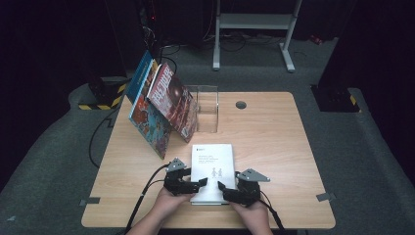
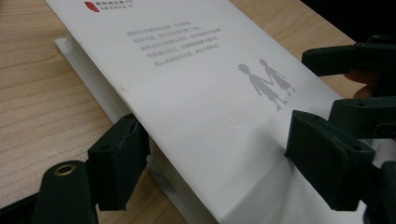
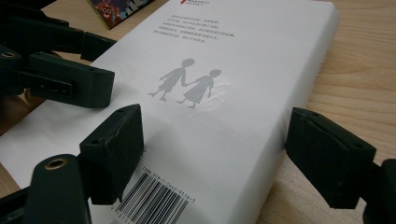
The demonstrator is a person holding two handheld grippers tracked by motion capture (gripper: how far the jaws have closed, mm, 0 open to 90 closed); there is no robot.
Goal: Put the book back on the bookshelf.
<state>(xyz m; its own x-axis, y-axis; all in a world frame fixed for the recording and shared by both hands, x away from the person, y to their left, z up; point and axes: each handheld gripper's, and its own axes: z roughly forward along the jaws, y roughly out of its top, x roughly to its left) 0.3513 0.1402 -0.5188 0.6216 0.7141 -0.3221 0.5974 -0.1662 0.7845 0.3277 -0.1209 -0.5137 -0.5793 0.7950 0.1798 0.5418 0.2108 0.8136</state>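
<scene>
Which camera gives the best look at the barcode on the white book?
The right gripper view: the barcode sits close up at the near end of the white book, digits printed above it. The left gripper view has the cover text and two figures; in the high view the book is too small for that.

White book [image 1: 213, 171]: grey figures, red mark, black barcode. My black tongs, left [image 1: 201, 183] and right [image 1: 222, 187]. Tabletop [image 1: 274, 142] pale woodgrain. Leaning books [image 1: 161, 105] multicoloured.

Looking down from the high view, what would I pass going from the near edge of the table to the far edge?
The two hand-held tongs, left and right → white book → clear plastic stand → small grey round cap in the tabletop.
</scene>
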